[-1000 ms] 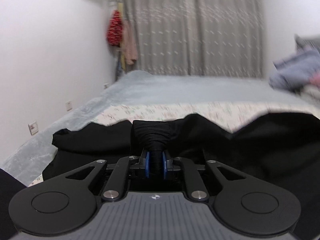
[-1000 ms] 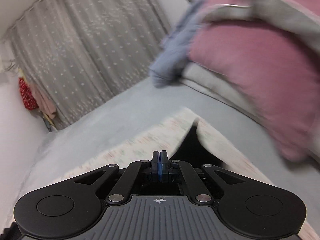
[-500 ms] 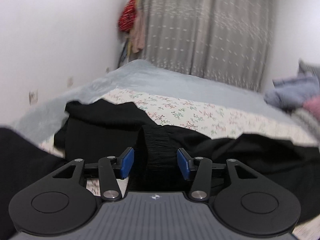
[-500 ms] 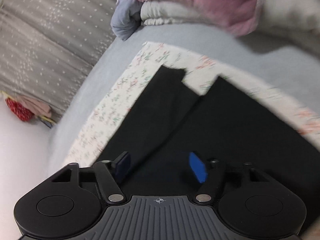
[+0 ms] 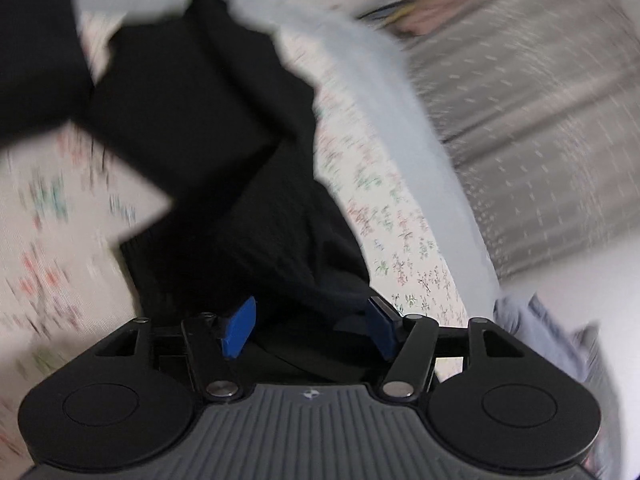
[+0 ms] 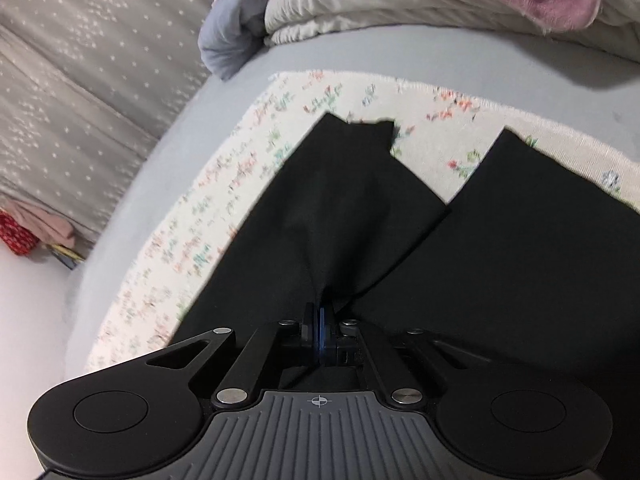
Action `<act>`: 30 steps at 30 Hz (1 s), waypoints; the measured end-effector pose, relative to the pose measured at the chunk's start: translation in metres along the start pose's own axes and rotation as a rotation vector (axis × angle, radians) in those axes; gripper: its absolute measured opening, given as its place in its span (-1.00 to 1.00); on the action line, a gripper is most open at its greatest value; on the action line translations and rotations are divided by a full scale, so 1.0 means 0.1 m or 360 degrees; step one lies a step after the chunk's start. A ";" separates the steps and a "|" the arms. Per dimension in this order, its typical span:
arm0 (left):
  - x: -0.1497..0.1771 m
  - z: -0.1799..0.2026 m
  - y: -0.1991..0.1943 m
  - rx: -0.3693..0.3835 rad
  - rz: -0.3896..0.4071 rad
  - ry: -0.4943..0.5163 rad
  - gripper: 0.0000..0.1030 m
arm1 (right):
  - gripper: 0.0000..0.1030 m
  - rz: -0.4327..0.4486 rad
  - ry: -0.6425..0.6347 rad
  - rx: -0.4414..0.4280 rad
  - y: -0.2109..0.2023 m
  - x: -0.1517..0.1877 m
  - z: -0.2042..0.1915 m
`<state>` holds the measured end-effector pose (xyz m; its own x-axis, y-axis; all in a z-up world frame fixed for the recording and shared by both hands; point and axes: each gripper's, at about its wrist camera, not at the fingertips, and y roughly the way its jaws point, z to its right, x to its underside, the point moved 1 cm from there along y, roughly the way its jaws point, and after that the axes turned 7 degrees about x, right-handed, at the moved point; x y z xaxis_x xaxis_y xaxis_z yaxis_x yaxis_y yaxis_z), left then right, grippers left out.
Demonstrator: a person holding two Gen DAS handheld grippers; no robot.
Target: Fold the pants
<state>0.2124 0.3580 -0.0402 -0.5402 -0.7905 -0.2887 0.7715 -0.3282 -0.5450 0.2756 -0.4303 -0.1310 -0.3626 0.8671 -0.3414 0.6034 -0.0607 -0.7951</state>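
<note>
Pants (image 6: 352,208), black, lie spread on the floral sheet (image 6: 224,184) on the bed (image 6: 400,56), and it's all about which end each claw has. The right claw (image 6: 321,330) is pressed together, having just snapped closed, and a ridge of black cloth rises into it from the leg stretching straight ahead. The two hems sit far out in front, near the piled bedding (image 6: 420,4). So the long axis runs dead ahead of that claw. In the blurred, rolled left wrist view, the left claw (image 5: 310,328) stands spread, having just opened, with bunched black cloth (image 5: 280,240) lying loose between its blue pads (image 5: 239,330). My call: the right claw is better placed to carry the leg over; the left must re-grip first.
</note>
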 end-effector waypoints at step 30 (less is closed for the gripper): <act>0.19 -0.44 -0.29 -0.0097 -0.0032 0.0566 -0.46 | -1.00 0.0024 -0.0272 0.0143 -1.70 0.63 0.98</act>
<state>0.1651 0.3753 -0.0640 -0.6467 -0.5510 -0.5274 0.7437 -0.3021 -0.5963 0.0805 -0.4140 -0.0665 -0.4740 0.7697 -0.4275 0.5467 -0.1234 -0.8282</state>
